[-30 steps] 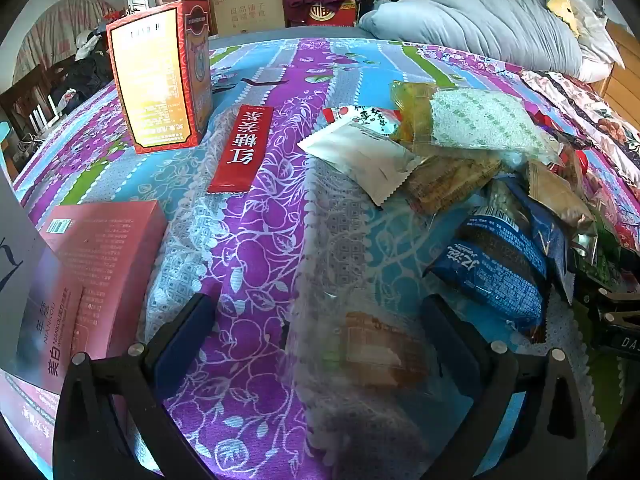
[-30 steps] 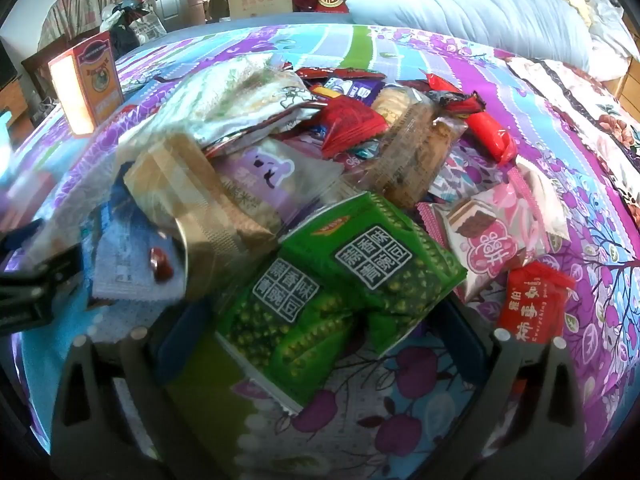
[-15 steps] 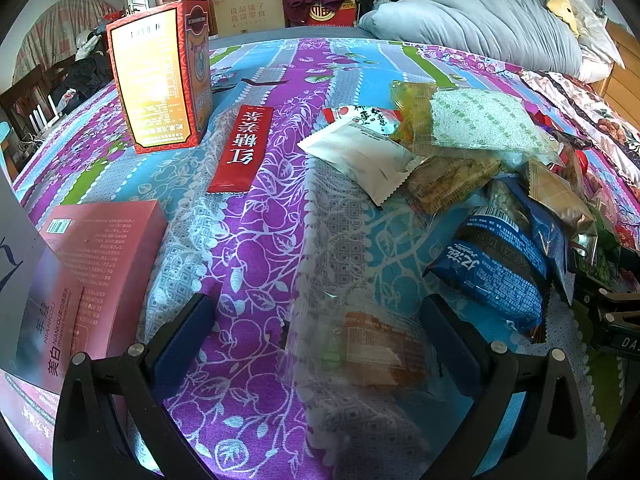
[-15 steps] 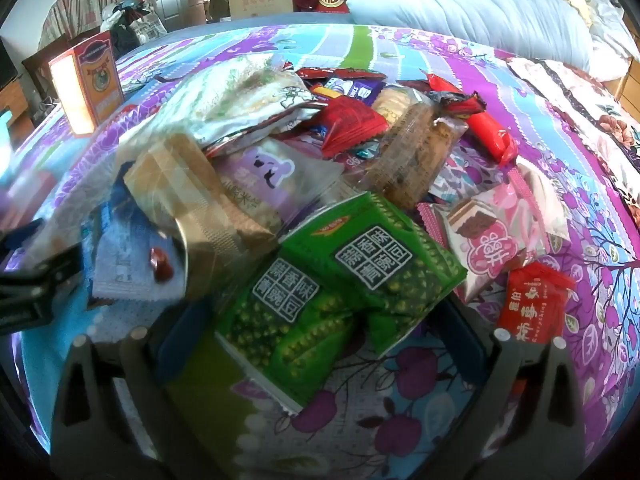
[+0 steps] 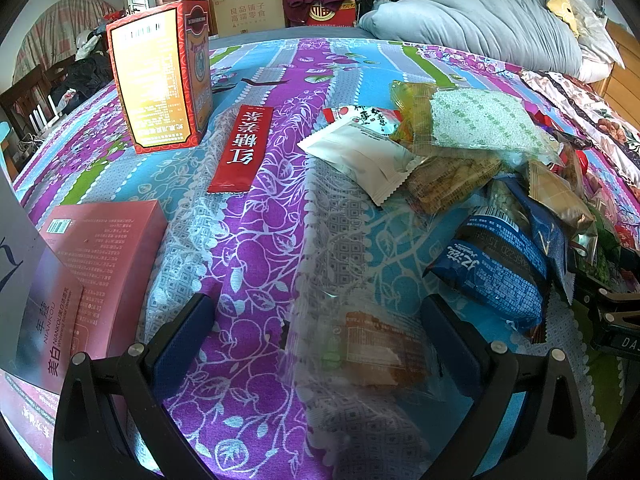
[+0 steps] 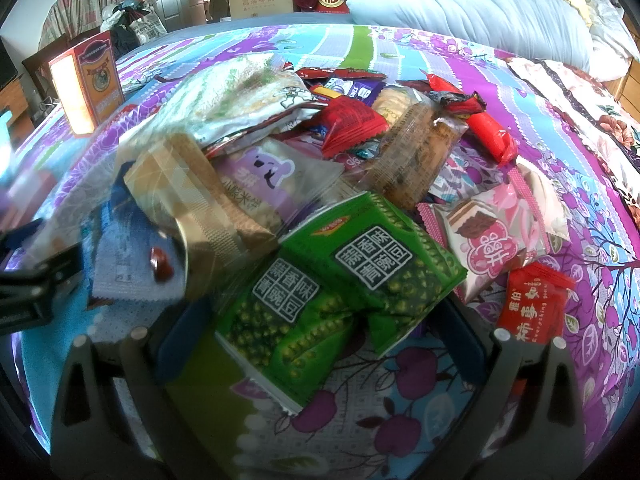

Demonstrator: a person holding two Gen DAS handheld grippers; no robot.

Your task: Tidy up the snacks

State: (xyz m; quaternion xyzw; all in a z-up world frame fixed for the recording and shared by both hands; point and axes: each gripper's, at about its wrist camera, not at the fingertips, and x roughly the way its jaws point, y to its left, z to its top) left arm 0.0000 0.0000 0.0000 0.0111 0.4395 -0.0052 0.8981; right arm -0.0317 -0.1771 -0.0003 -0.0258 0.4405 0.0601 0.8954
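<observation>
A pile of snack packets lies on a patterned bedspread. My left gripper [image 5: 316,332] is open, its jaws on either side of a clear-wrapped pastry packet [image 5: 372,356] that lies flat on the sheet. A dark blue packet [image 5: 496,272] and a white packet [image 5: 360,156] lie to its right. My right gripper [image 6: 316,332] is open, jaws on either side of a green pea packet [image 6: 320,288] at the pile's near edge. A second green pea packet [image 6: 384,256] lies against it.
An upright red box [image 5: 160,80], a flat red sachet [image 5: 244,148] and a pink box [image 5: 92,264] lie left of the pile. A red packet [image 6: 536,304], a pink wafer packet [image 6: 492,240] and a gold packet [image 6: 188,196] surround the green ones. A grey duvet [image 5: 480,20] lies at the back.
</observation>
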